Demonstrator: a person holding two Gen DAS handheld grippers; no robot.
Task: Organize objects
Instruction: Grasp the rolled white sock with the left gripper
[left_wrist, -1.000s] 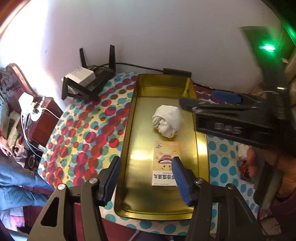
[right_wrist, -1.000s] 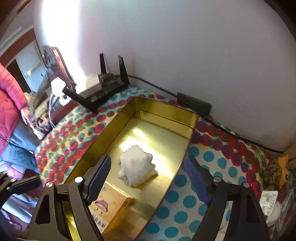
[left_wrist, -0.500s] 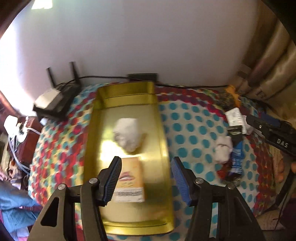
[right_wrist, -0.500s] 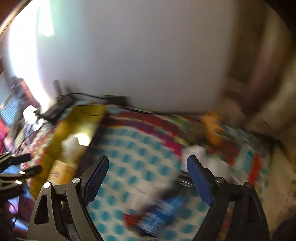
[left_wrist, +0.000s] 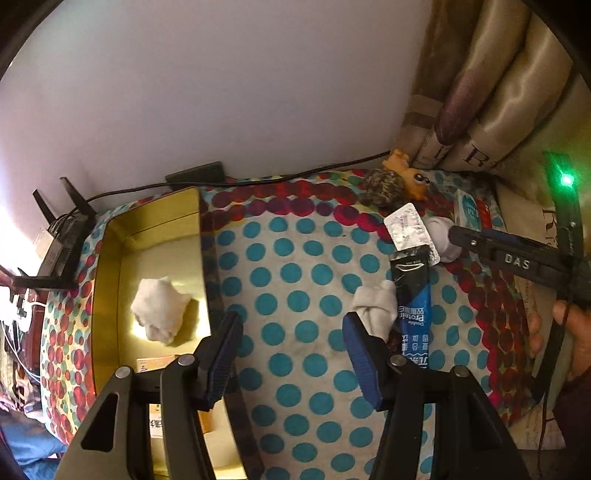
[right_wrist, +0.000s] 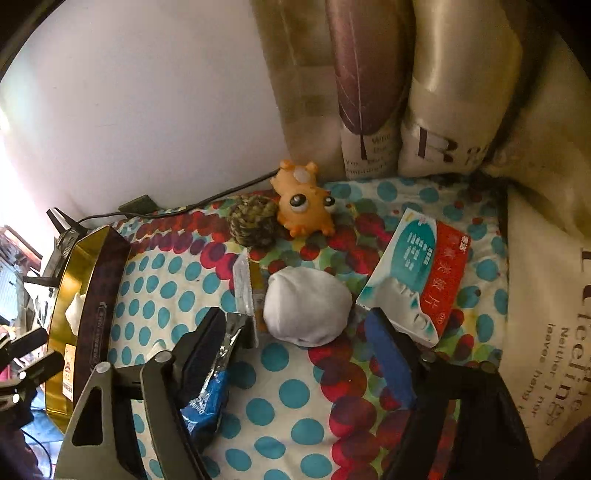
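Right gripper (right_wrist: 295, 354) wide open, holding nothing, just in front of the white sock ball (right_wrist: 307, 305); soft, light, squashy, best pinched across its fat middle. Left gripper (left_wrist: 288, 350) open too, far from sock ball

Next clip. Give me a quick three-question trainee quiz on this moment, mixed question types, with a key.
1. True or false: the right claw is shut on the white sock ball.
2. Which item already lies in the gold tray?
A. orange toy animal
B. white rolled sock
C. blister pack of pills
3. Fill in: in the right wrist view, the red, white and teal medicine box lies to the ___ of the white sock ball.

Key: 1 false, the jaws stand open; 2 B; 3 right.
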